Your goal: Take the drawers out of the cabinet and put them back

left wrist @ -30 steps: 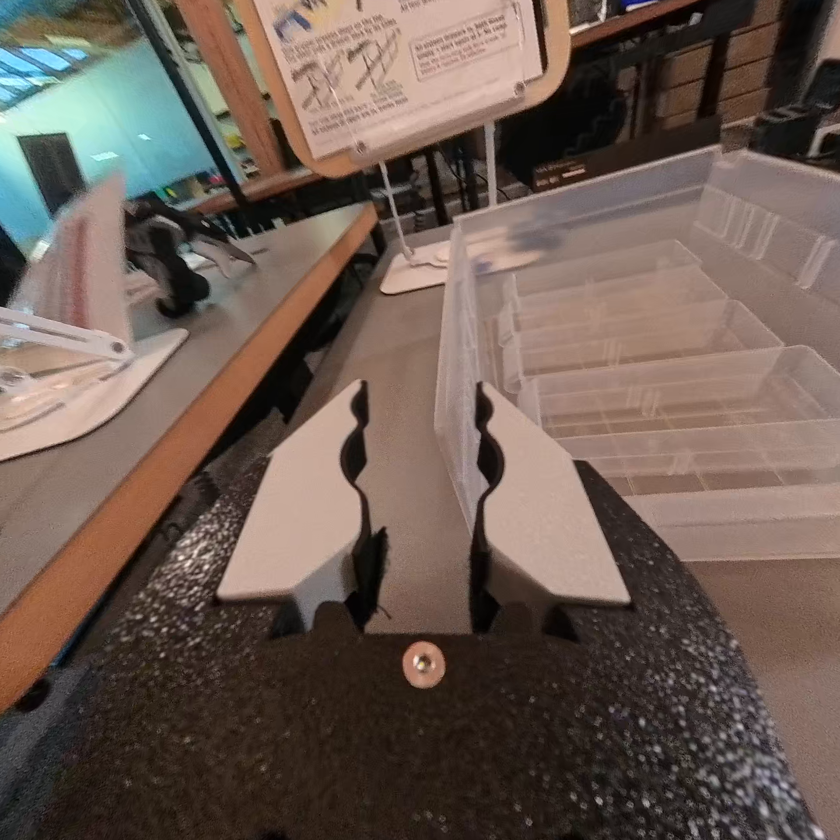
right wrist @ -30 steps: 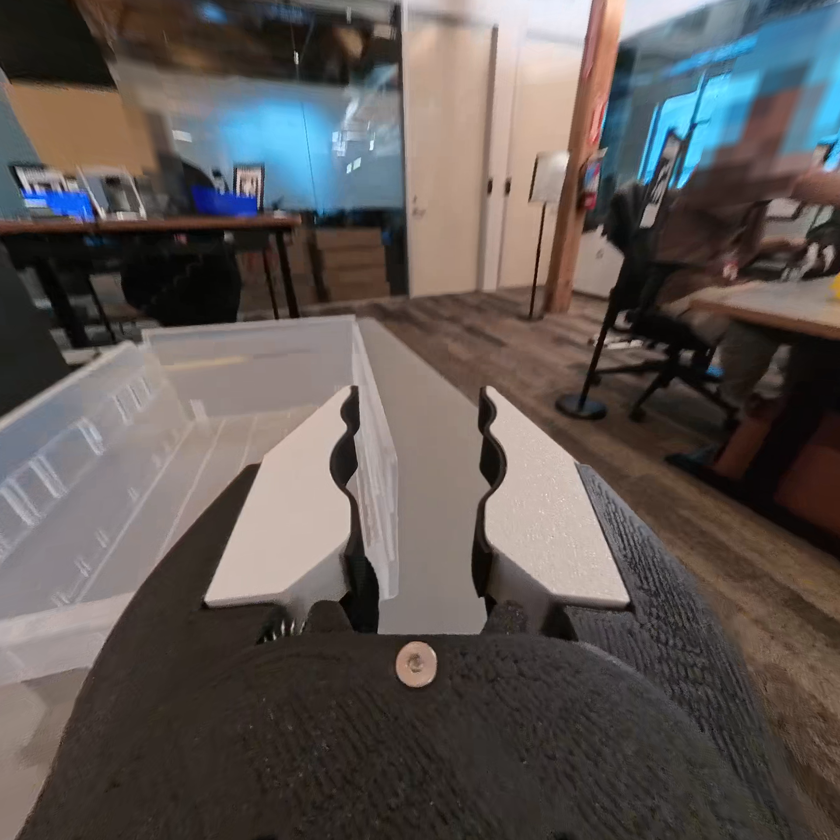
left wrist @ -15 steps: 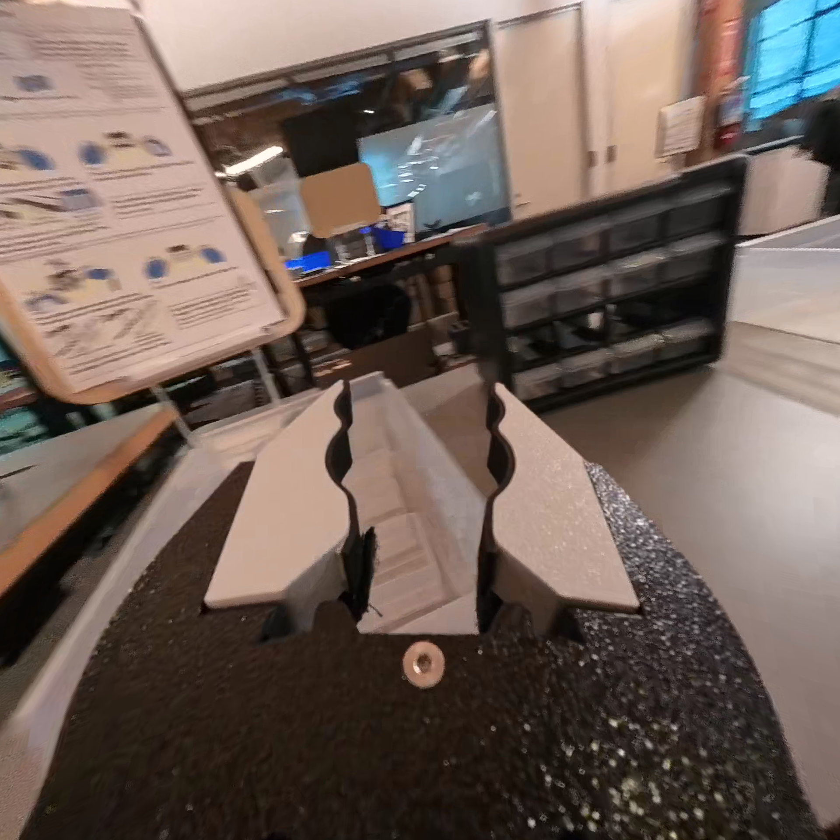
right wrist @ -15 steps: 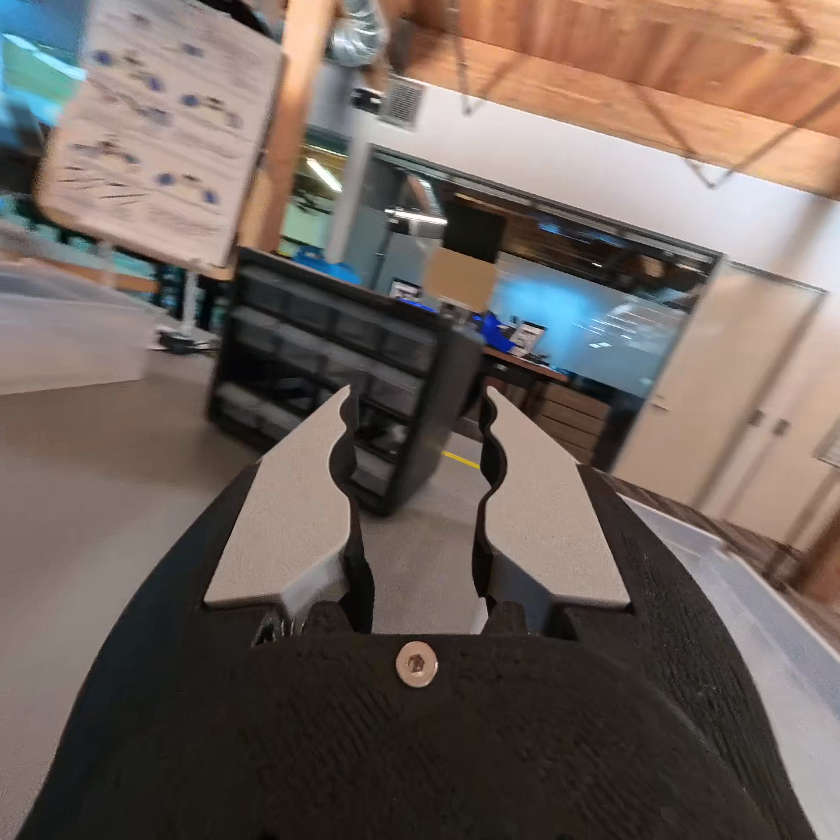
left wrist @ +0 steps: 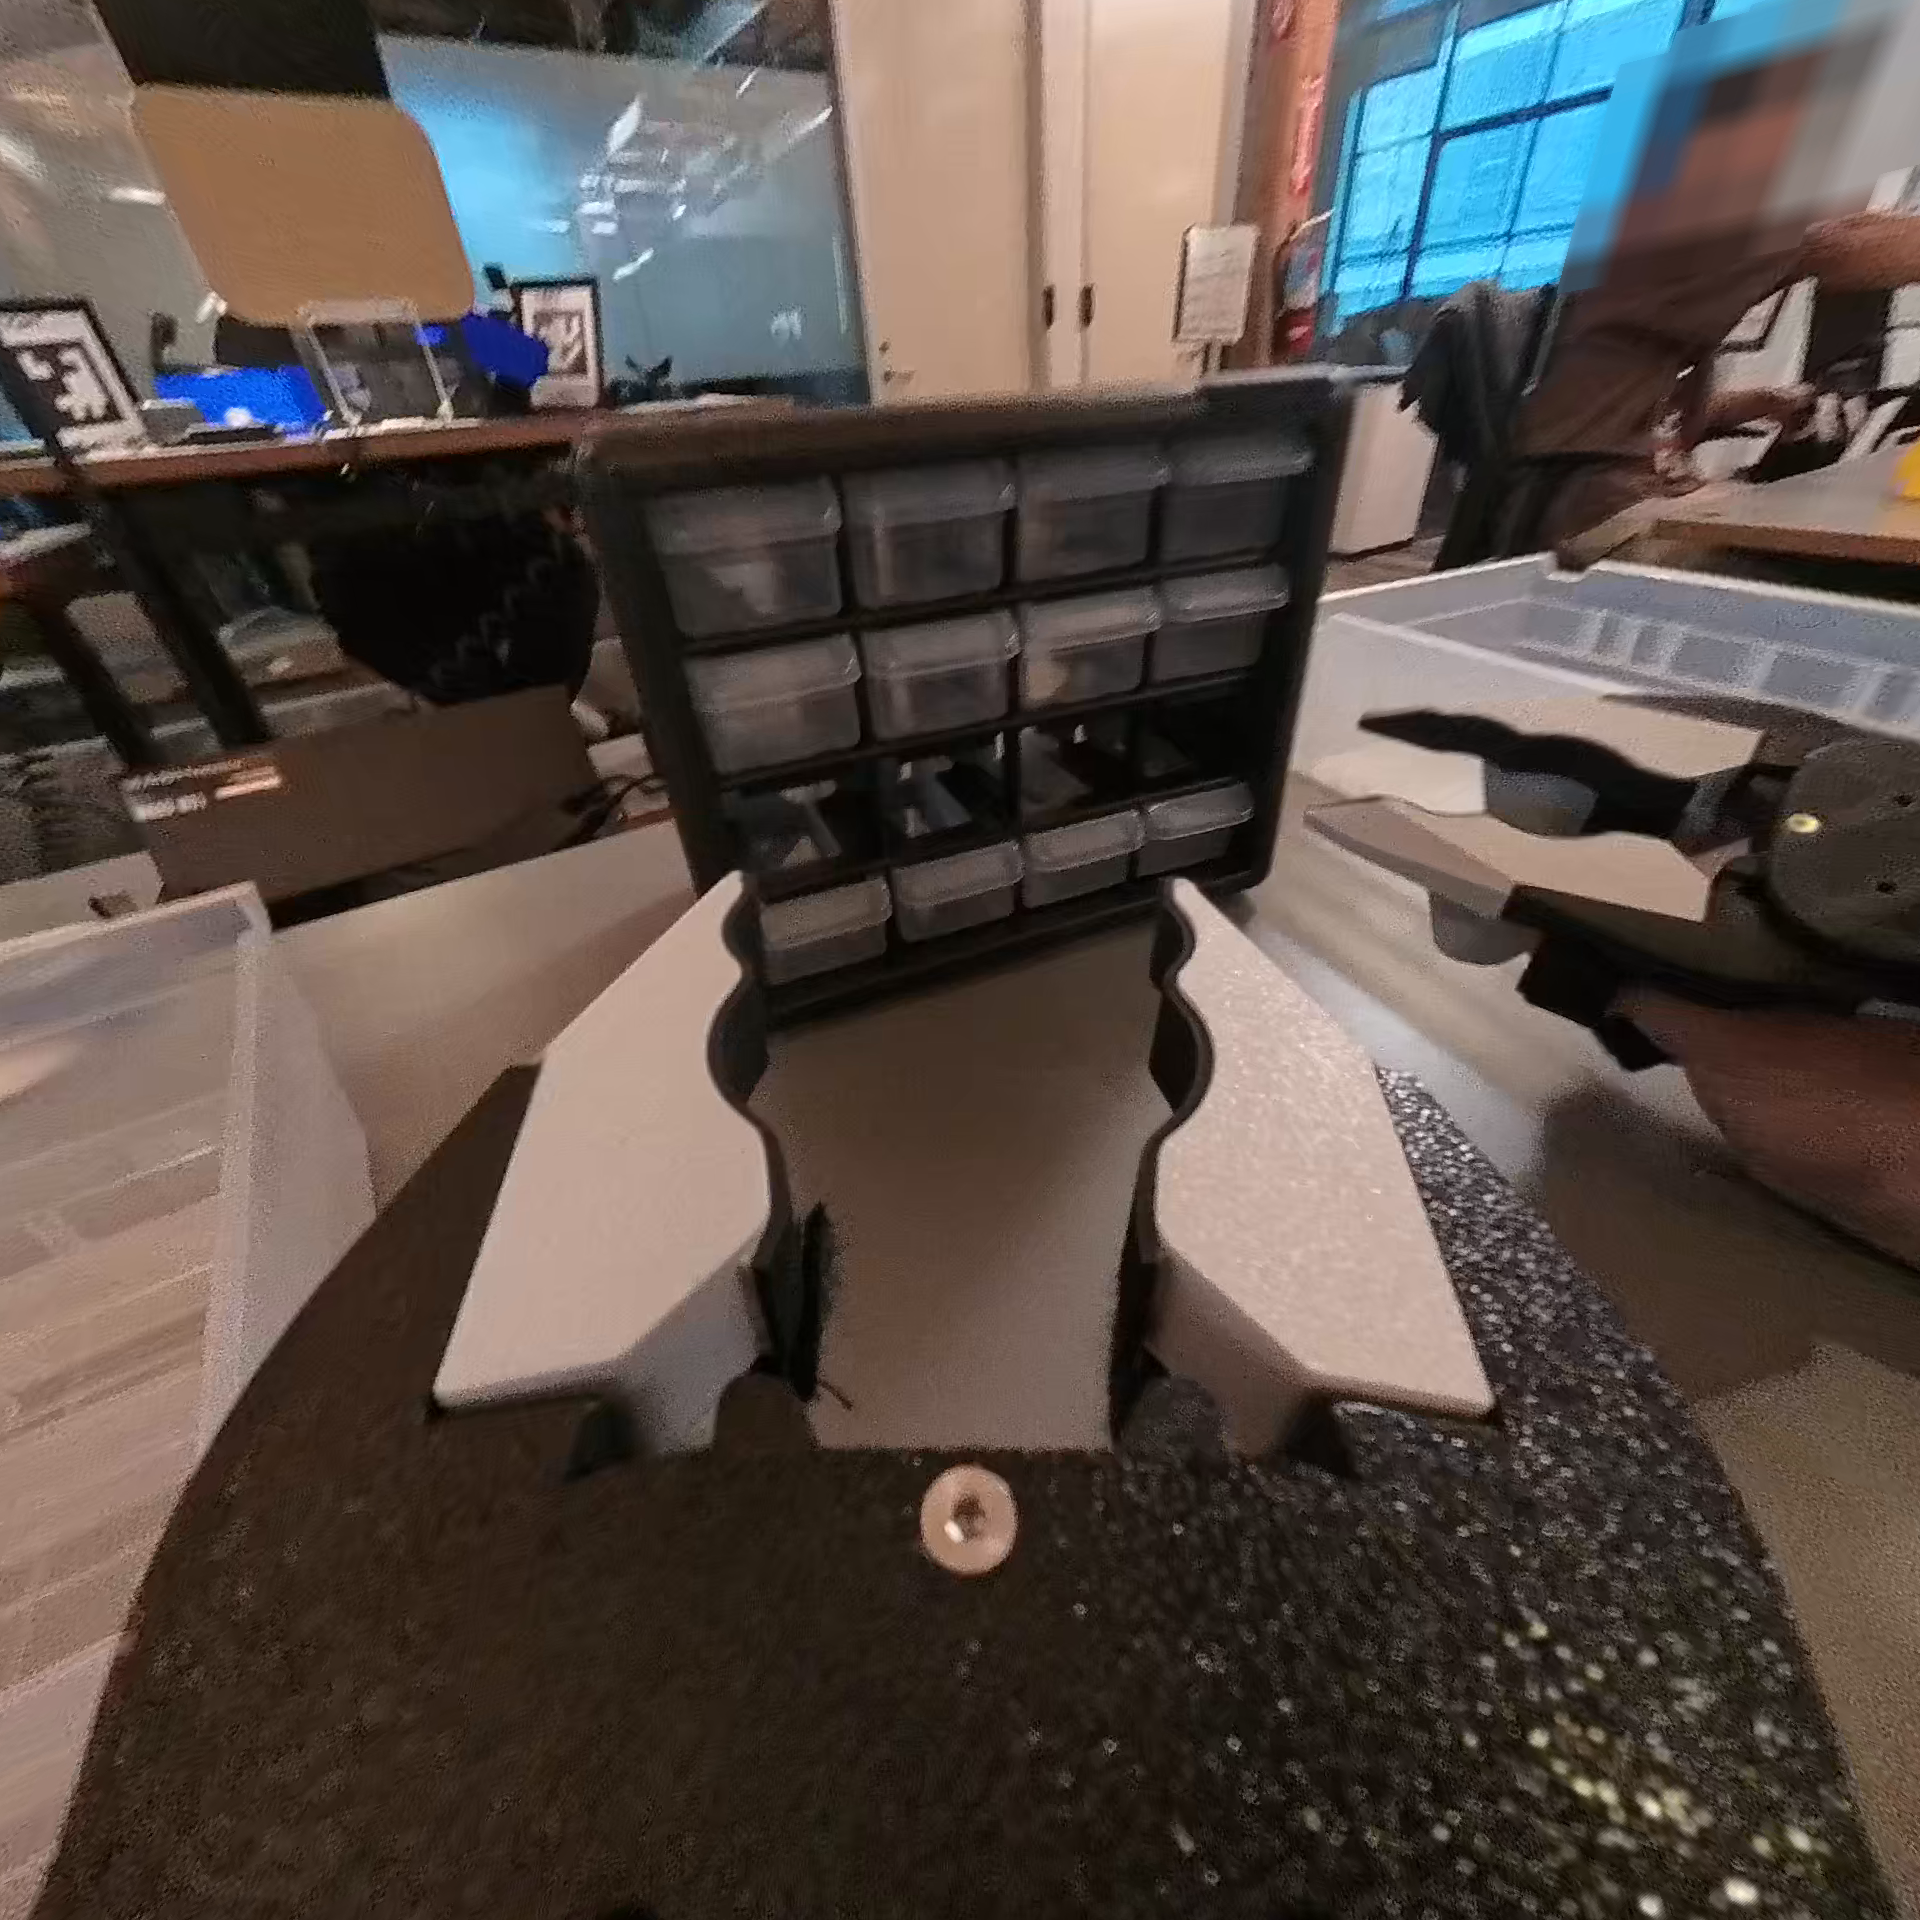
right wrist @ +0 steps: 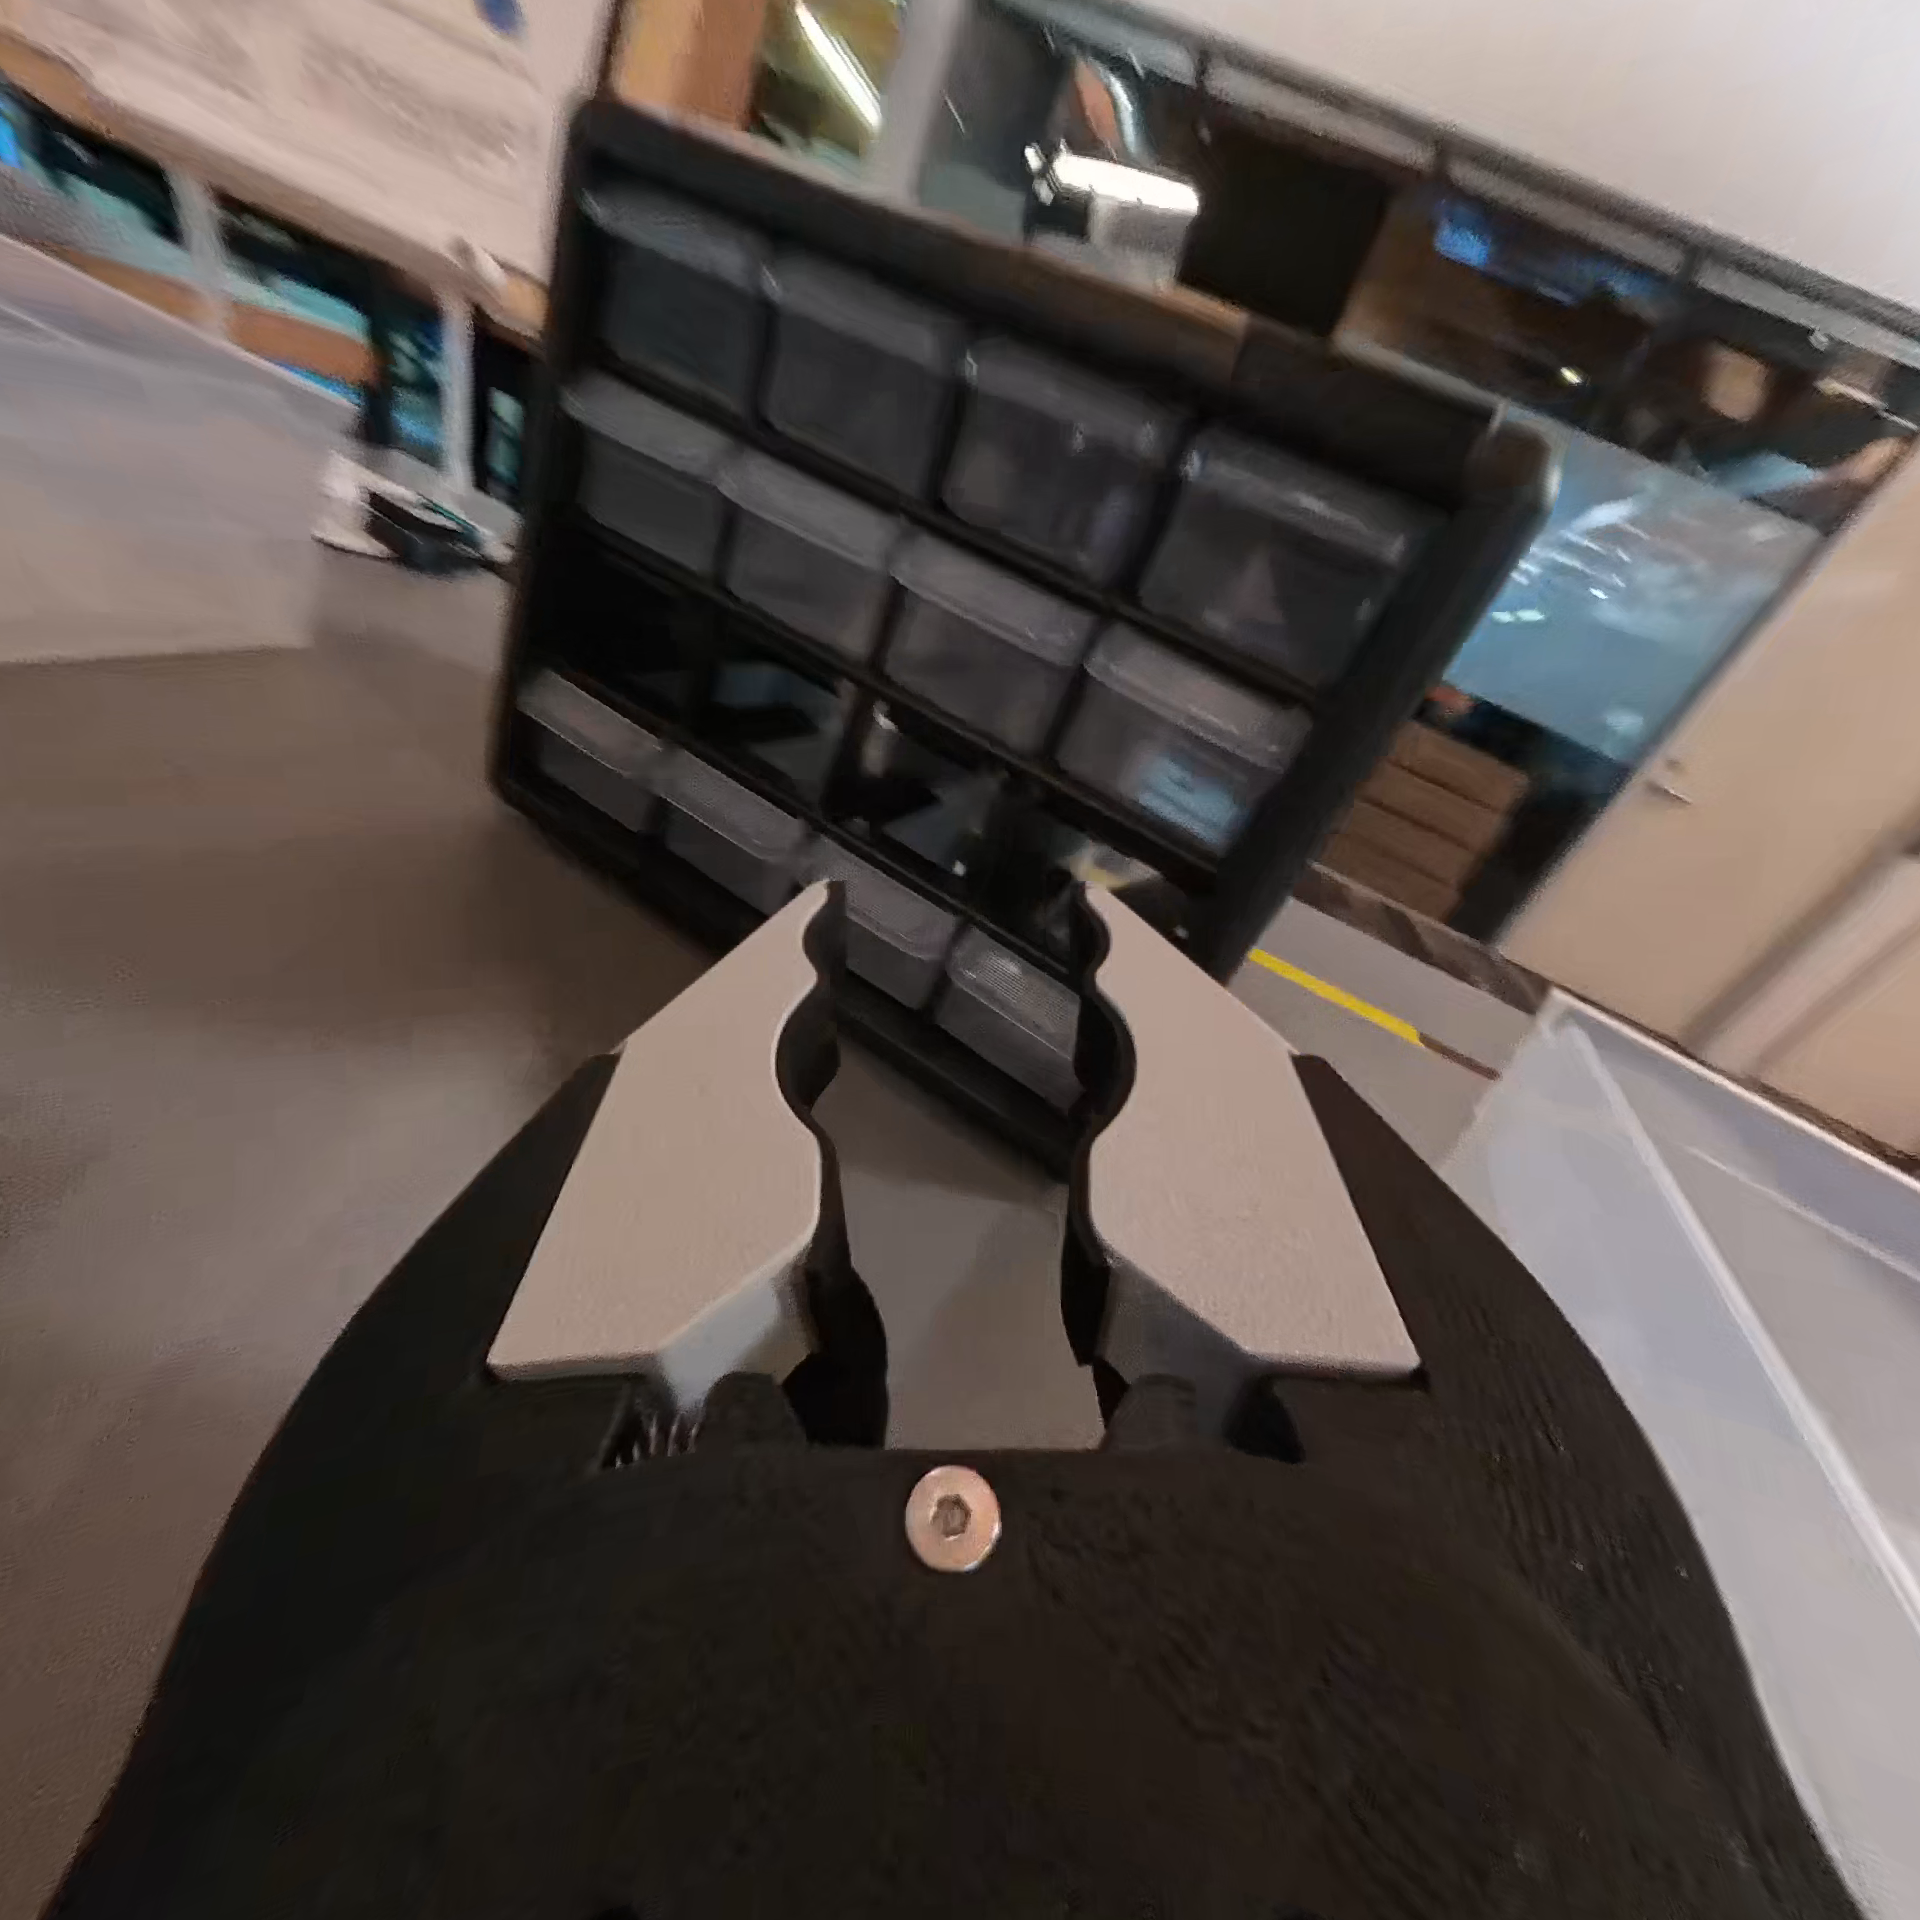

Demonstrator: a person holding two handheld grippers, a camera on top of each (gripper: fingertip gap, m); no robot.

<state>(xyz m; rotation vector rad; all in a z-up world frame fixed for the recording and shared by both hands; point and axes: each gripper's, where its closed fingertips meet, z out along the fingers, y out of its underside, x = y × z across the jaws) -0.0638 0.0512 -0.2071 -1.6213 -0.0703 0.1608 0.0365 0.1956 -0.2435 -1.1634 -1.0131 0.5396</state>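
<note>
Both fingers of the left gripper (left wrist: 956, 925) stand apart, empty, aimed at the cabinet (left wrist: 966, 665) upright on the desk (left wrist: 966, 1122). Its third row has empty slots; drawers (left wrist: 925, 530) fill the other rows. Bins (left wrist: 125, 1091) flank it. Right gripper (right wrist: 956, 904), fingers also apart and empty, points at the cabinet's lower rows.
</note>
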